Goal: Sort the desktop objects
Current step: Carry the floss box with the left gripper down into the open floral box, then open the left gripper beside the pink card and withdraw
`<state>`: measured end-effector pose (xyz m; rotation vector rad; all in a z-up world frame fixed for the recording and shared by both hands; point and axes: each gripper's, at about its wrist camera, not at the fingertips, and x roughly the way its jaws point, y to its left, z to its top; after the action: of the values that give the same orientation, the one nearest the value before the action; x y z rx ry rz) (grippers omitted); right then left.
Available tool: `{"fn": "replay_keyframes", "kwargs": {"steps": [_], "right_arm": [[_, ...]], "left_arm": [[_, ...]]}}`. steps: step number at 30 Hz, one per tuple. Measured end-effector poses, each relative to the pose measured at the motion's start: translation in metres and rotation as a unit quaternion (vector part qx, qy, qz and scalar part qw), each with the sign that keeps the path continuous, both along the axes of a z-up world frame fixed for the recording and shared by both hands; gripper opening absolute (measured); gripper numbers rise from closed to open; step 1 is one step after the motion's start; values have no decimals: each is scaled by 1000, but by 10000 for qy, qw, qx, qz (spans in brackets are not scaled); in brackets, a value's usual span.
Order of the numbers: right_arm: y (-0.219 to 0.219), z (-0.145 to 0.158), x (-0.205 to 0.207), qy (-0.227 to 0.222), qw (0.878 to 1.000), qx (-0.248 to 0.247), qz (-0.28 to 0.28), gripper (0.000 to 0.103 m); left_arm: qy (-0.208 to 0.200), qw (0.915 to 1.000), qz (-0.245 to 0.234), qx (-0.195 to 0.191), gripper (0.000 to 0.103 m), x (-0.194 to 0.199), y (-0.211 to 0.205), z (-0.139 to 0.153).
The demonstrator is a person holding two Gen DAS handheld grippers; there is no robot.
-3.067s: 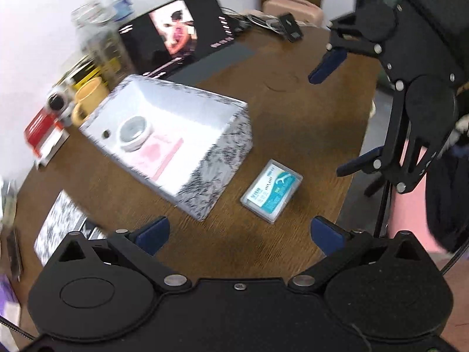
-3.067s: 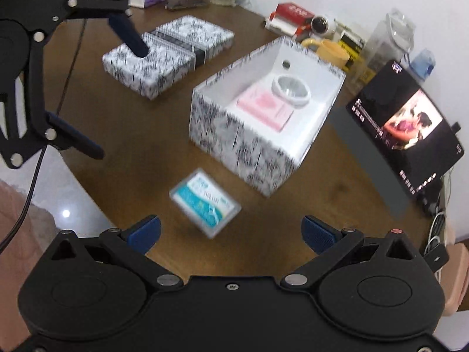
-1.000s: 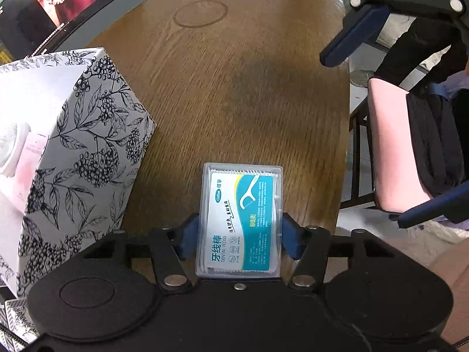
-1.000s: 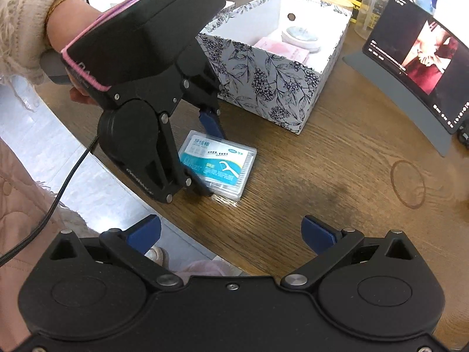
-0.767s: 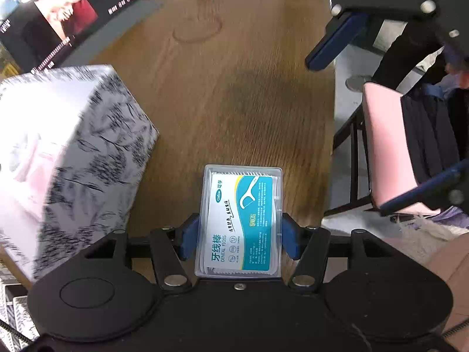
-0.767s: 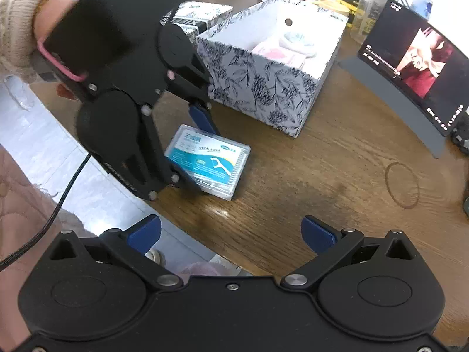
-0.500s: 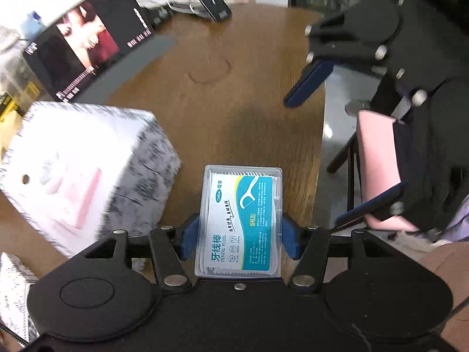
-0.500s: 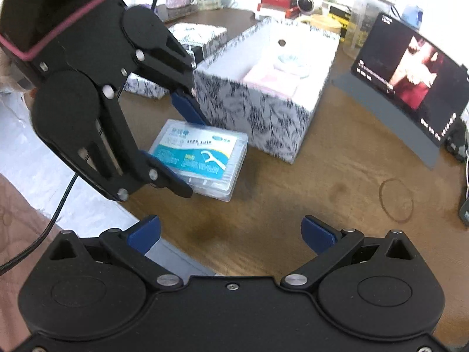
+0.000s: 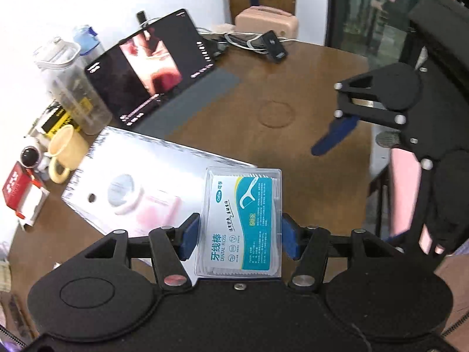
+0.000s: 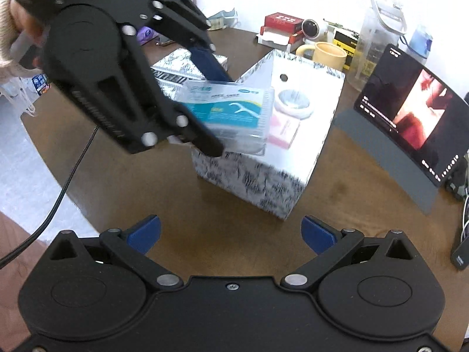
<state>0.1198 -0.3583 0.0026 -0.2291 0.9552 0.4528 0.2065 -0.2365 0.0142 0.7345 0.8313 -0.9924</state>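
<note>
My left gripper (image 9: 240, 236) is shut on a clear dental floss box (image 9: 241, 220) with a blue-and-white label, held in the air over the near corner of the open floral storage box (image 9: 137, 182). From the right wrist view the same floss box (image 10: 231, 111) hangs above the storage box's (image 10: 293, 187) near rim, clamped by the left gripper (image 10: 211, 99). Inside the storage box lie a round white tin (image 10: 293, 101) and a pink packet (image 10: 283, 133). My right gripper (image 10: 231, 233) stands open above the wooden table with nothing between its fingers; it also shows at the right (image 9: 334, 138).
A tablet on a grey stand (image 9: 152, 64) plays video behind the box. A yellow mug (image 9: 63, 152), plastic jug (image 9: 67, 76), red box (image 9: 17, 184) and small camera (image 9: 29, 155) crowd the wall side. A second floral box (image 10: 181, 64) lies beyond. A pink chair (image 9: 407, 187) stands off the table edge.
The left gripper closed on the floss box at the table edge, lifted it and carried it up over the storage box. The right gripper stayed open.
</note>
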Motion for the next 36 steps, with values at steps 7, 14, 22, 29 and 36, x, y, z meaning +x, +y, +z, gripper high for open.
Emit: {"fn": "replay_keyframes", "kwargs": {"steps": [7, 14, 22, 29, 36], "right_arm": [[-4, 3, 36, 181, 9993, 298, -105, 103], [-9, -4, 61, 450, 9965, 614, -335, 103], [-12, -20, 75, 587, 9944, 705, -519, 103], [-12, -30, 78, 716, 9926, 772, -606, 103], [-11, -34, 76, 759, 9916, 826, -651, 103]], "left_arm": [[84, 9990, 68, 443, 56, 54, -18, -20], [399, 9962, -228, 743, 56, 93, -33, -56], [801, 9900, -564, 1019, 56, 115, -42, -100], [1087, 9844, -638, 1227, 56, 120, -40, -123], [1123, 9815, -696, 1389, 56, 118, -36, -137]]}}
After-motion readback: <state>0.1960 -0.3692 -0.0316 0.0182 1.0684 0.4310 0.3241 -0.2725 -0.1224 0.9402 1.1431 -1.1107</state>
